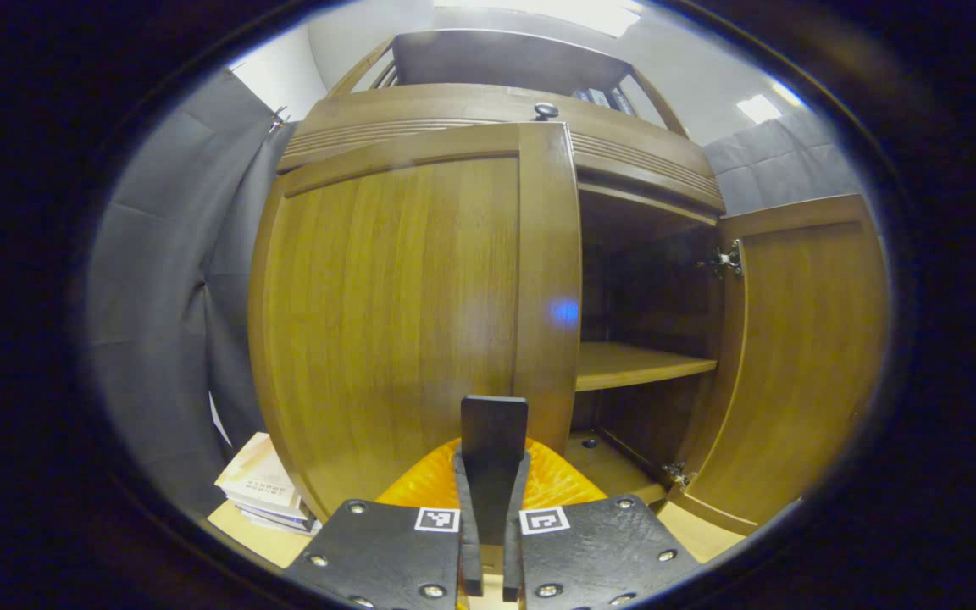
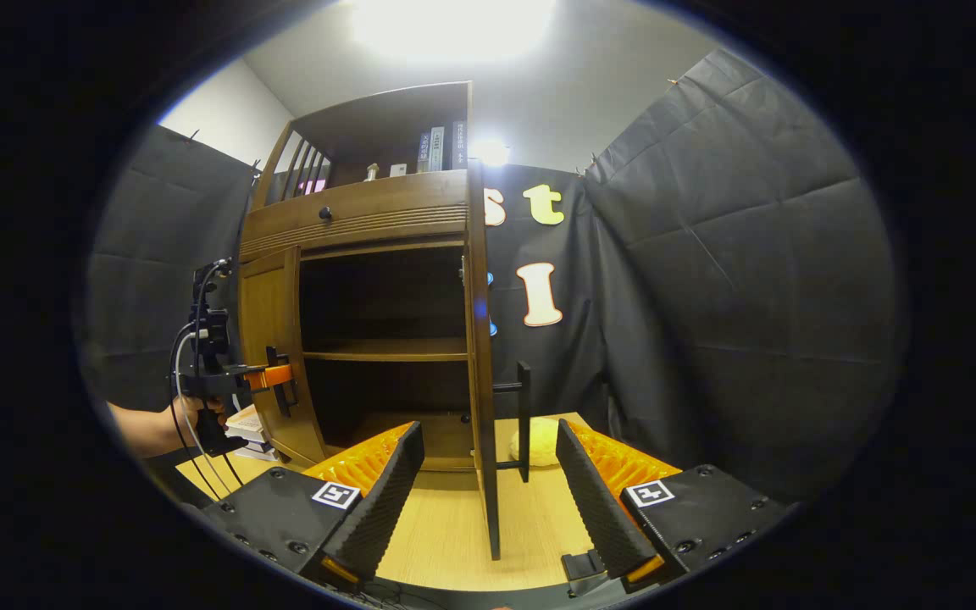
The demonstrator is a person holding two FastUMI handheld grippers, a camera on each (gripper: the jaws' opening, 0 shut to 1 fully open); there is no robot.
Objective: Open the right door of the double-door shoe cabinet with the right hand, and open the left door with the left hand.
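Cabinet point(image 2: 352, 220) of warm brown wood stands on the surface point(image 2: 454, 525). Its right door point(image 2: 481, 356) is swung wide, edge-on between the spread fingers of the right gripper point(image 2: 484, 487). The left gripper point(image 1: 493, 474) is clamped on the left door's handle point(image 1: 494, 428); that left door point(image 1: 403, 313) is closed or nearly so.

A light wooden tabletop point(image 2: 454, 525) fills the lower centre of the right gripper view. The shoe cabinet point(image 2: 361, 339) stands on it, left of centre. A stack of books point(image 1: 263, 496) lies on it at lower left, beside the cabinet. A pale yellow lump point(image 2: 546, 442) rests behind the open door.
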